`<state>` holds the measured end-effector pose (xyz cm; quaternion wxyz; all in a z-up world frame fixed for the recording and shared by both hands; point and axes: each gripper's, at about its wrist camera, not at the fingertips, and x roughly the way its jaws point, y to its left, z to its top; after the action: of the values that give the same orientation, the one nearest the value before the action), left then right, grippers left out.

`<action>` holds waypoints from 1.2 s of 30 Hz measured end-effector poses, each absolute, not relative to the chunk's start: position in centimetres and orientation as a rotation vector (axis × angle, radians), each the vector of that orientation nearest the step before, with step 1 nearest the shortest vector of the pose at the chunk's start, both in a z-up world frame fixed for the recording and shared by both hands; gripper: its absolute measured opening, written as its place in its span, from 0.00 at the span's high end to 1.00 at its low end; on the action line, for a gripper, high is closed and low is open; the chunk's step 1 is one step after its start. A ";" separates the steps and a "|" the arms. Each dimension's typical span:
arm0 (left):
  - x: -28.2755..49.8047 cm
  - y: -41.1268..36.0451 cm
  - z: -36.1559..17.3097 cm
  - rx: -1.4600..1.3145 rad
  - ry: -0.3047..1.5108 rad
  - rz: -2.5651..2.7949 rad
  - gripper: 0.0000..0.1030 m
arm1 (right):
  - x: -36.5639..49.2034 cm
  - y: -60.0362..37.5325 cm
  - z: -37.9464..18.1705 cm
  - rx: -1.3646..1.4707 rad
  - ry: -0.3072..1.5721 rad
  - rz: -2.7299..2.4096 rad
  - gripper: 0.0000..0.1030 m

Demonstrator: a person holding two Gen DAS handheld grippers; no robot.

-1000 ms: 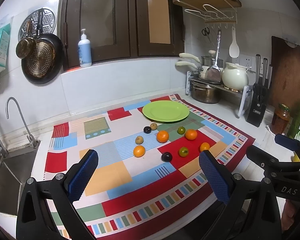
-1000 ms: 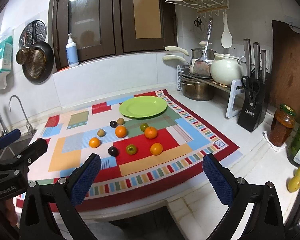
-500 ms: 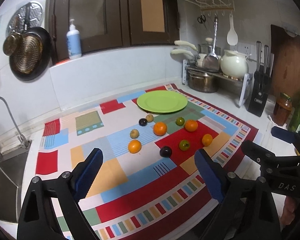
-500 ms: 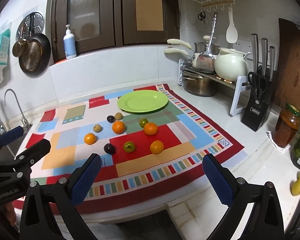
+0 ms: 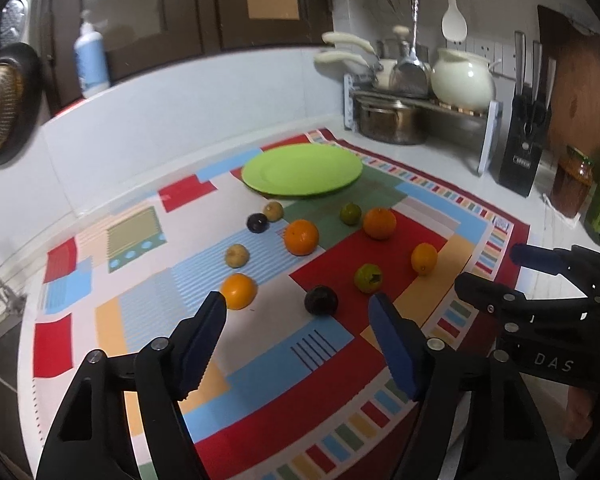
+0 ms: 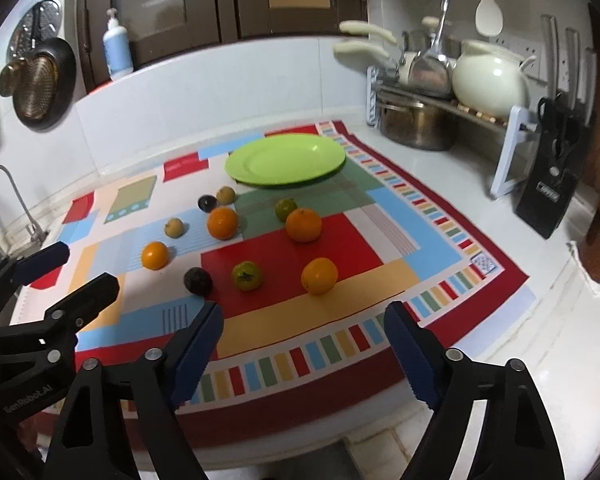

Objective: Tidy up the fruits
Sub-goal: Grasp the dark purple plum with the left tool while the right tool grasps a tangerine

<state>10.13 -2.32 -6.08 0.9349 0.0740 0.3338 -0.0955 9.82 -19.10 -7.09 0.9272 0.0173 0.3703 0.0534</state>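
Observation:
Several fruits lie loose on a patchwork mat (image 5: pixel 140 320) in front of an empty green plate (image 5: pixel 301 168) (image 6: pixel 286 159). Nearest my left gripper (image 5: pixel 298 344) are an orange (image 5: pixel 239 291), a dark plum (image 5: pixel 321 299) and a green fruit (image 5: pixel 368 278). Further back are oranges (image 5: pixel 301 237) (image 5: pixel 379 222) (image 5: pixel 424 258). My left gripper is open and empty above the mat's near part. My right gripper (image 6: pixel 304 354) is open and empty near the mat's front edge, with the plum (image 6: pixel 198 281), green fruit (image 6: pixel 247 275) and an orange (image 6: pixel 319 275) ahead of it.
A rack with a steel pot (image 6: pixel 416 124) and a cream pot (image 6: pixel 490 76) stands at the back right, beside a knife block (image 6: pixel 550 196). A jar (image 5: pixel 572 184) and bottles stand at the far right. A sink tap (image 6: pixel 8 196) is at the left. The counter edge is under my right gripper.
Both grippers have moved forward and lower toward the fruits, which now look larger. Both stay open and empty. No fruit has moved.

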 end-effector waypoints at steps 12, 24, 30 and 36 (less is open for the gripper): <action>15.3 -3.0 -9.9 0.133 0.821 -0.249 0.45 | 14.9 -19.4 -10.6 0.069 0.883 0.132 0.40; 17.7 -3.2 -11.9 0.116 0.907 -0.304 0.56 | 17.7 -19.2 -12.2 0.076 0.939 0.134 0.52; 18.2 -3.5 -12.4 0.123 0.925 -0.326 0.61 | 18.4 -19.1 -12.7 0.074 0.950 0.133 0.56; 18.6 -3.5 -12.8 0.123 0.940 -0.343 0.69 | 18.8 -19.3 -13.1 0.067 0.957 0.124 0.61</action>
<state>18.61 -3.54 -12.77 0.8756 0.0587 0.4503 -0.1645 18.83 -19.25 -13.07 0.8852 0.0324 0.4603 0.0595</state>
